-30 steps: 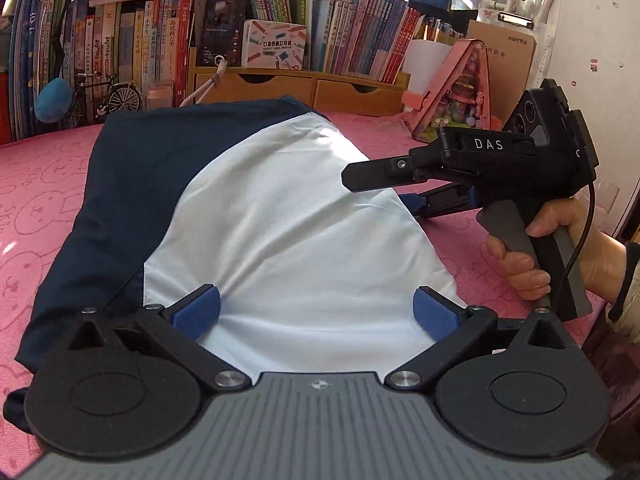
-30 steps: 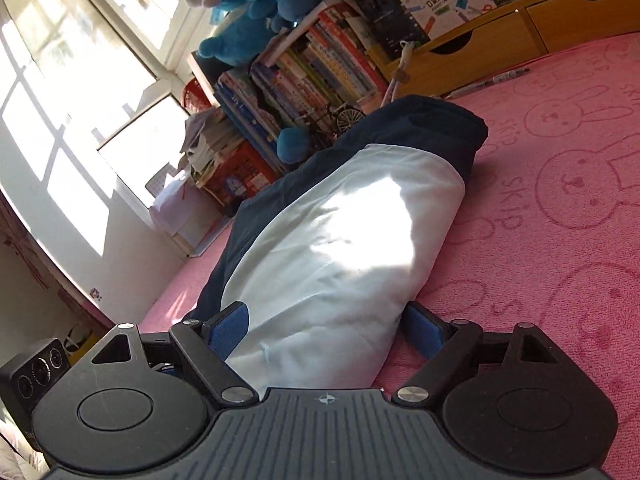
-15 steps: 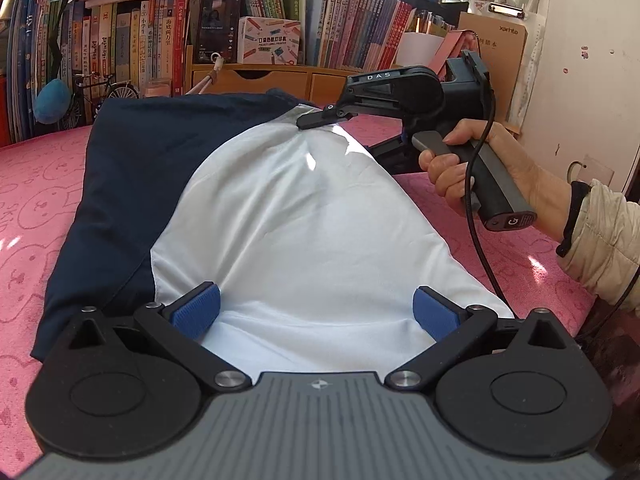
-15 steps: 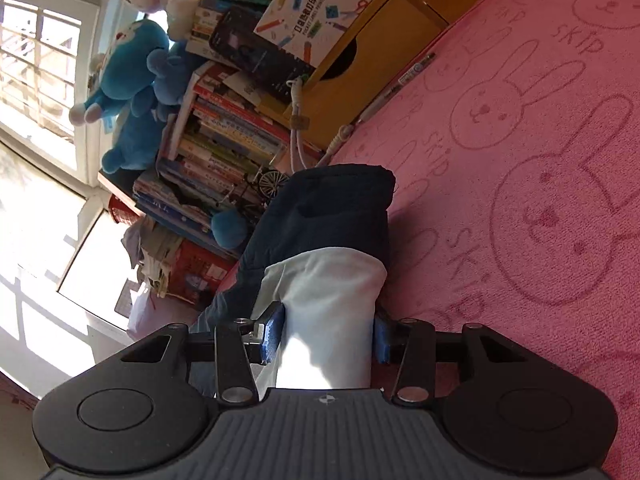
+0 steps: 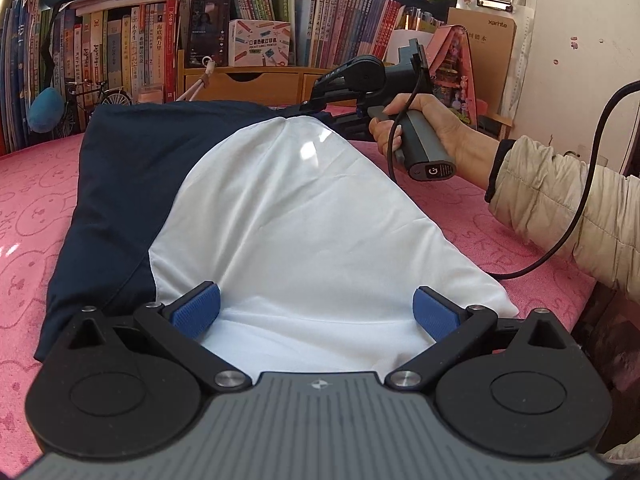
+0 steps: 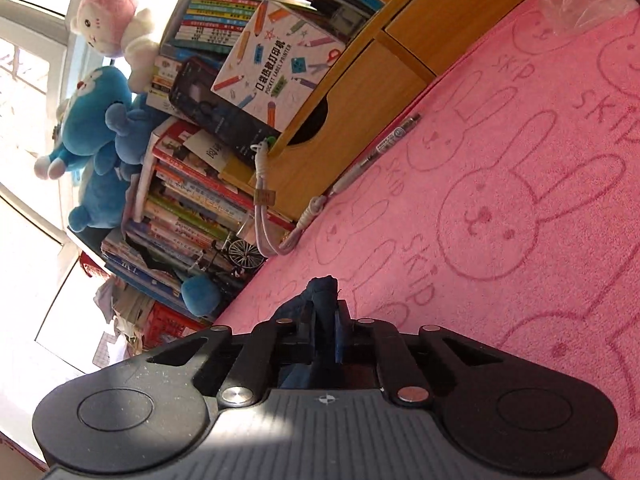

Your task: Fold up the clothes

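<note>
Here the navy-and-white garment point(image 5: 280, 208) lies flat on the pink rabbit-print tabletop point(image 5: 24, 200), its near edge between the spread, released fingers of the left tool point(image 5: 316, 308). The right tool point(image 6: 324, 320) is clenched on the garment's far navy corner — bare pink cloth stretches wide to the right of it, while bookshelves point(image 5: 120, 52) and wooden drawers point(image 5: 240, 82) crowd the far edge

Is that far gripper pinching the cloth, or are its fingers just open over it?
Pinching. The right gripper is shut on the navy-and-white garment: a dark fold pokes out between its closed fingers.
</note>
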`<state>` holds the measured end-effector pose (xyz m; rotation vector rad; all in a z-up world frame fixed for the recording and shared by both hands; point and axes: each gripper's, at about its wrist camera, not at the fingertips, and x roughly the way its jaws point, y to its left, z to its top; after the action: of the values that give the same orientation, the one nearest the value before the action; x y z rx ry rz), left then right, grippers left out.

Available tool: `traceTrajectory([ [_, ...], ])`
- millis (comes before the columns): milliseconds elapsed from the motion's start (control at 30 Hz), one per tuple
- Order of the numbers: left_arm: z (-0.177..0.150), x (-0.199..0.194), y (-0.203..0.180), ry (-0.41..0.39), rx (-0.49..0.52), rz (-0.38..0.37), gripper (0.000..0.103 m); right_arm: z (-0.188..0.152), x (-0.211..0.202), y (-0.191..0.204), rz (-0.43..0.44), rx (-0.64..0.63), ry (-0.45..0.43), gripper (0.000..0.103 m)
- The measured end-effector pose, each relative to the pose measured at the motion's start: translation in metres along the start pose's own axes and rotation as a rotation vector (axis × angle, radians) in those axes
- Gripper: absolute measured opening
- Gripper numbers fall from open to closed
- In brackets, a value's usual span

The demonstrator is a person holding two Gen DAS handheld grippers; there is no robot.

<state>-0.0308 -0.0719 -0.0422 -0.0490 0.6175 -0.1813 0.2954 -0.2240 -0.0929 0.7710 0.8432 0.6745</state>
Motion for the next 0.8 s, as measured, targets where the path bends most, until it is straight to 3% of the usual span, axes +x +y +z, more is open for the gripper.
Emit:
traceTrajectory([
  [300,-0.001,0.001,0.001,0.003,0.003,-0.002,0.103,0.027,0.010,-0.002,-0.037,-0.013,-0.046,0.007],
  [533,-0.002,0.000,0.003,-0.003,0.008,-0.006,0.103,0.023,-0.034,-0.011,0.035,0.016,-0.075,0.013],
  [800,-0.004,0.001,0.000,-0.015,0.019,-0.008,0.103,-0.034,-0.105,0.016,0.012,-0.237,0.060,0.050],
])
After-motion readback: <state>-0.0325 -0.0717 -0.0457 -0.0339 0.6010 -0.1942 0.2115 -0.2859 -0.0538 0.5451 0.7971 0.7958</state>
